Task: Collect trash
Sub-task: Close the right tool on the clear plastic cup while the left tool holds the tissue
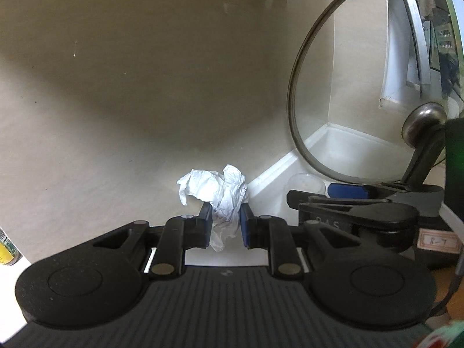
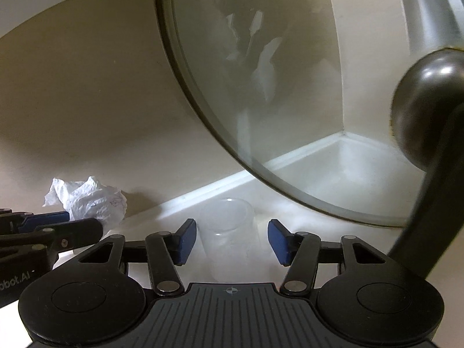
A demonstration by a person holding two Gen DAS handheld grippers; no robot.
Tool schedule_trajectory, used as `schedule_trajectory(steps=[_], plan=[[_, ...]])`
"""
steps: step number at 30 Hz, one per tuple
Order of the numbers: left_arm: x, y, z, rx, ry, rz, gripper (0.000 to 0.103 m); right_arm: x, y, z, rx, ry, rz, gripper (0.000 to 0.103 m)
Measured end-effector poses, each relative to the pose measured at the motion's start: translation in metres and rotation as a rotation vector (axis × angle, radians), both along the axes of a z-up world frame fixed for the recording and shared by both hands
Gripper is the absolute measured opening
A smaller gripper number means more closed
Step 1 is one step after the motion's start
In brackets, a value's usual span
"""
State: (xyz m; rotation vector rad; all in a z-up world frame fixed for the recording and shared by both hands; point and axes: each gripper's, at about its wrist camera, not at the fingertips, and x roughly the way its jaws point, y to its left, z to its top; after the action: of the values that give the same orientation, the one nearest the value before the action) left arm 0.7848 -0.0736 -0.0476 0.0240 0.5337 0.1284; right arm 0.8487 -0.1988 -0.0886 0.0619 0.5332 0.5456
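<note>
Gripping a crumpled white paper (image 1: 216, 191) between its blue pads (image 1: 206, 226), the left tool (image 1: 225, 226) is clenched on the wad, which is bulging up above the fingertips and trailing down between them. In the right wrist view the same paper is showing at the left, held at the tip of the left tool, just in front of the beige wall (image 1: 116, 87).

The right tool (image 2: 231, 239) is standing released, its blue pads (image 2: 185, 240) spread to either side of a clear plastic cup (image 2: 229, 232); neither pad is pressing on the cup, and a gap is showing on each side. The cup is sitting upright on the white table (image 2: 333, 174), between the two fingers and a little beyond their tips. In the left wrist view the right tool is lying to the right, with the cup's rim just peeking above it.

Farther off, a round glass lid (image 2: 261, 87) with a dark knob (image 2: 423, 110) is standing tilted on a black holder (image 2: 429, 203), filling the upper right of both views. Behind it the table is meeting the wall at a white corner edge
</note>
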Motion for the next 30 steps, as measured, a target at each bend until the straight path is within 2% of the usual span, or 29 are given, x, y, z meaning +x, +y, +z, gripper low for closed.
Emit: schedule_trajectory(steps=[2,9,16,25,30], plan=[[0.000,0.000,0.000,0.001,0.002,0.001,0.019,0.001,0.002,-0.001,-0.016,-0.001,0.011,0.048],[0.001,0.000,0.001,-0.007,0.011,0.001,0.019,-0.004,0.000,0.002,-0.011,-0.013,-0.004,0.047],[-0.016,0.005,0.007,-0.026,0.013,0.004,0.019,-0.043,-0.010,0.028,0.022,-0.038,0.002,0.047],[-0.070,0.013,0.026,-0.043,-0.011,-0.016,0.019,-0.108,-0.022,0.052,0.060,-0.073,0.024,0.047],[-0.118,0.024,0.038,-0.056,-0.019,-0.021,0.019,-0.156,-0.029,0.060,0.083,-0.064,0.038,0.047]])
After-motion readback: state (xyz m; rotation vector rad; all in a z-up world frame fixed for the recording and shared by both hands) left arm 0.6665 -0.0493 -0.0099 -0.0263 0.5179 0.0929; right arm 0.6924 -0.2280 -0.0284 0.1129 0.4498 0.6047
